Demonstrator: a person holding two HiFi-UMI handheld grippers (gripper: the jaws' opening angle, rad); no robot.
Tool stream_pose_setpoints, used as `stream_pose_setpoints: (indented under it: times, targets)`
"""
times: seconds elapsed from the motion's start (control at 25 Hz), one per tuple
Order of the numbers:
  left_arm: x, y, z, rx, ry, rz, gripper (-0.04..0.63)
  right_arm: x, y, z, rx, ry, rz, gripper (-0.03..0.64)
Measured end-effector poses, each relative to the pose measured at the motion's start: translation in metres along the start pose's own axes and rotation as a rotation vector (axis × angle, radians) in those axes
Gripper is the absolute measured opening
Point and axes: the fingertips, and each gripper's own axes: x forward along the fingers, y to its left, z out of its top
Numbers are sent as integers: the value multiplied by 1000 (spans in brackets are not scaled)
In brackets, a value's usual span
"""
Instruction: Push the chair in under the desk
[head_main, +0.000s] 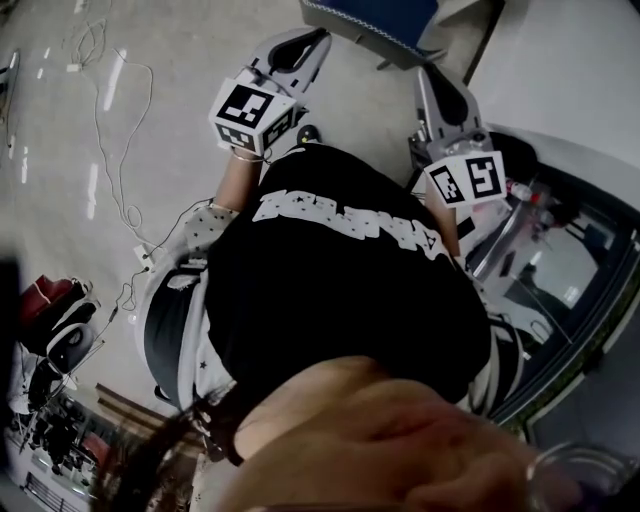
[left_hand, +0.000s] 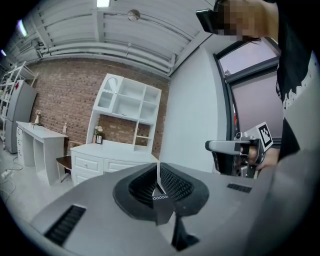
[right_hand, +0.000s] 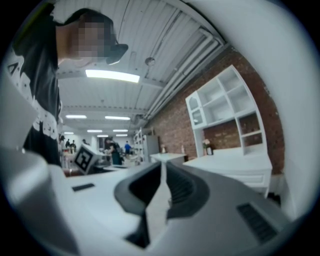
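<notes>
In the head view my left gripper (head_main: 316, 40) and right gripper (head_main: 427, 78) are held out in front of a black shirt, each with its marker cube behind it. Both are shut with nothing between the jaws, as the left gripper view (left_hand: 158, 171) and right gripper view (right_hand: 163, 172) confirm. A small brown chair (left_hand: 64, 162) stands far off between a white desk (left_hand: 34, 131) and a white hutch cabinet (left_hand: 120, 150). Neither gripper touches any furniture. A blue panel with a pale rim (head_main: 375, 20) lies just ahead of both grippers, cut by the frame's top edge.
Cables (head_main: 110, 120) trail over the pale floor at the left. Red and white clutter (head_main: 55, 310) sits at the lower left. A white surface (head_main: 575, 60) and a glass-and-metal frame (head_main: 560, 260) are at the right. A brick wall (left_hand: 65, 95) backs the hutch.
</notes>
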Motion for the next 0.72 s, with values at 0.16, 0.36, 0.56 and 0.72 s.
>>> stream_pose_setpoints:
  times: [0.16, 0.36, 0.56, 0.72]
  targets:
    - [3, -2, -5, 27, 25, -18, 38, -3, -4, -6, -6, 14, -25, 34]
    - [6, -9, -10, 31, 28, -50, 59, -16, -11, -15, -28, 47, -83, 34]
    - [19, 3, -19, 26, 77, -83, 81, -12, -22, -28, -18, 100, -144, 34]
    - [41, 32, -28, 55, 136, -103, 87, 14, -42, -42, -14, 151, -181, 34]
